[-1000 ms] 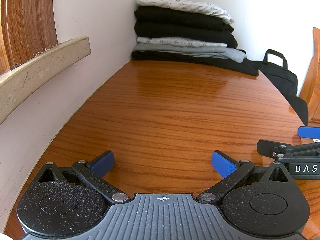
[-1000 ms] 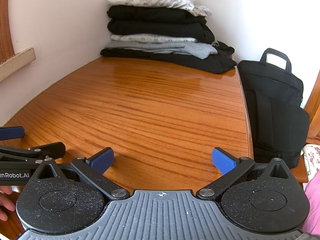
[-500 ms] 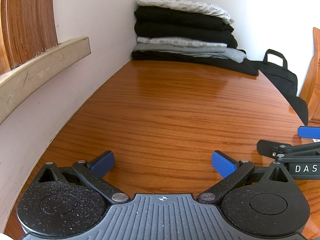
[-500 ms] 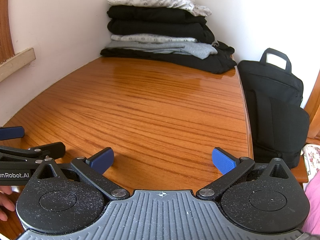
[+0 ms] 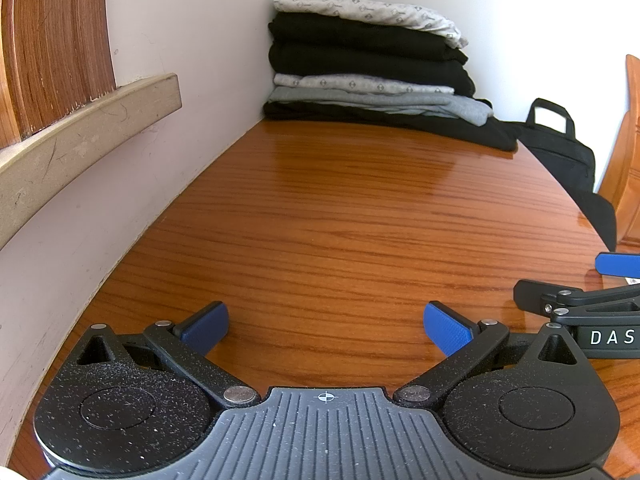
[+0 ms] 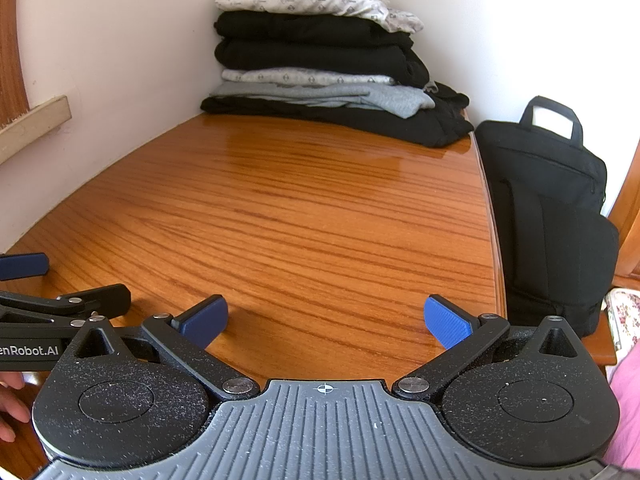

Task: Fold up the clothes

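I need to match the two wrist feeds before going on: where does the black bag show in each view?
Left wrist: the black bag is at the right edge, partly hidden behind the table.
Right wrist: the bag stands in full view at the right, beside the table's edge.
Shared landmark: the stack of folded clothes in the far corner.

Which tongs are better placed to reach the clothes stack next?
Left, marginally. The clothes stack fills the far corner by the left wall, straight ahead of the left tongs. The right tongs see it left of centre. Both open, empty.
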A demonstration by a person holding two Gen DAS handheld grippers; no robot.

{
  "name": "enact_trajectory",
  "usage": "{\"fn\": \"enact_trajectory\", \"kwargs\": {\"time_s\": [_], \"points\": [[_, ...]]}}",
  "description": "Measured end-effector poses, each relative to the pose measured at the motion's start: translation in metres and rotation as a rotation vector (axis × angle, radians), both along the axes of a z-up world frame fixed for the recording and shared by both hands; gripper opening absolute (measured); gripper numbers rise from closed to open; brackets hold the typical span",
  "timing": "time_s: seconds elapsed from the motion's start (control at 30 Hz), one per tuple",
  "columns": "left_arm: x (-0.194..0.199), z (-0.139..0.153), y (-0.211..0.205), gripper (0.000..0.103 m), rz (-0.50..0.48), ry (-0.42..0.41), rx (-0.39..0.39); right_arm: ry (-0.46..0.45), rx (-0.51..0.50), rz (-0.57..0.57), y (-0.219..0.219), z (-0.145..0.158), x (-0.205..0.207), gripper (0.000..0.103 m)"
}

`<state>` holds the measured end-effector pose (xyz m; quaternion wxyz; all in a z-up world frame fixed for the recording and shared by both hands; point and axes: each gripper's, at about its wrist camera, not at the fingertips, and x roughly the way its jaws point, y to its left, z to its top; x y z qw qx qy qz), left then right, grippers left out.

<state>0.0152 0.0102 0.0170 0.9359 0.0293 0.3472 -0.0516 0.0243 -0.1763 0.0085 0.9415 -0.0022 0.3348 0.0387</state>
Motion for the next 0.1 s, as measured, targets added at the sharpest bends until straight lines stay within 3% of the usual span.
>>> {"fn": "enact_trajectory", "kwargs": {"time_s": [0.1], "points": [[-0.0001,0.0000,-0.0001,0.103,0.000,0.000,0.000,0.000,0.000,0.000,-0.0001,0.0000,0.0001,0.103]]}}
